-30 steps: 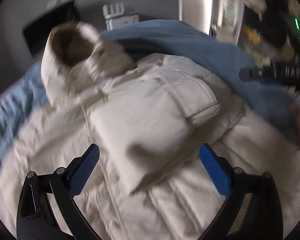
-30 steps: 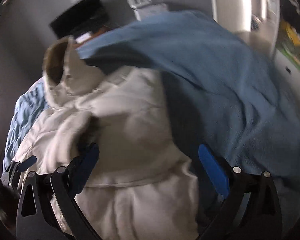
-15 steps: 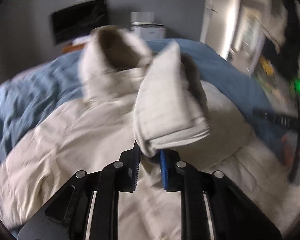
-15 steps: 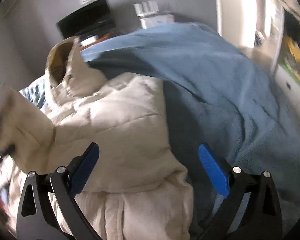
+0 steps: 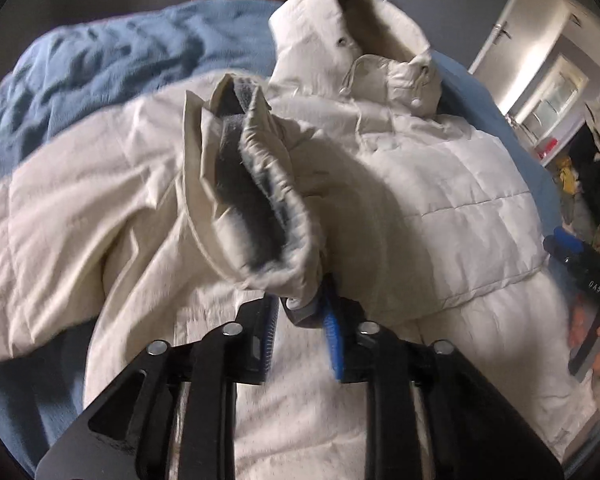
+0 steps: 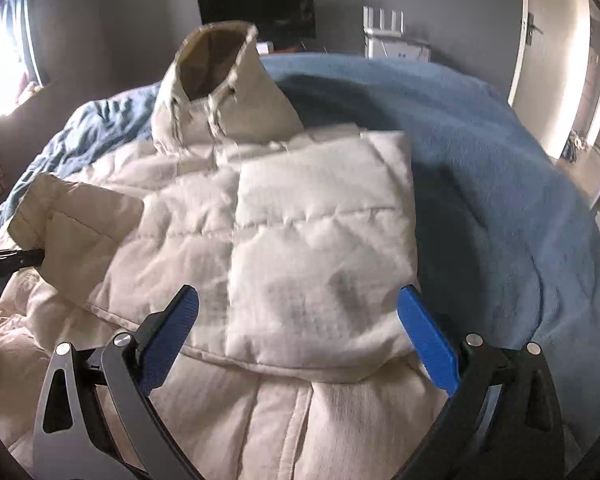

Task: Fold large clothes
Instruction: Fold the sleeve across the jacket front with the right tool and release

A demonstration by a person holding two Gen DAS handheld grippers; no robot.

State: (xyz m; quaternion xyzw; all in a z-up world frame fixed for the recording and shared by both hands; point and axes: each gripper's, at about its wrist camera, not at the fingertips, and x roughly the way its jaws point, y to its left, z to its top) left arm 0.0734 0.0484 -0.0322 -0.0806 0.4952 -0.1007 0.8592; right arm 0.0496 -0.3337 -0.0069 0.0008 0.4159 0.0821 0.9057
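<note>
A cream quilted puffer jacket (image 5: 440,184) with a hood (image 5: 352,36) lies spread on a blue blanket. My left gripper (image 5: 300,320) is shut on the jacket's sleeve cuff (image 5: 260,200), lifted above the jacket body, its grey lining showing. In the right wrist view the jacket (image 6: 300,240) lies with its right side folded over the front, hood (image 6: 220,84) standing up at the far end. My right gripper (image 6: 296,328) is open and empty just above the folded panel. The lifted cuff (image 6: 72,220) shows at the left, with the left gripper's tip beside it.
The blue blanket (image 6: 480,168) covers the bed around the jacket. A dark screen (image 6: 256,8) and a white unit (image 6: 392,40) stand by the grey far wall. A door (image 5: 512,32) and cluttered shelves are at the right. The right gripper (image 5: 584,276) and hand show at the right edge.
My left gripper shut on the sleeve cuff and has carried it up and leftward across the jacket. My right gripper stayed open, and has pulled back a little.
</note>
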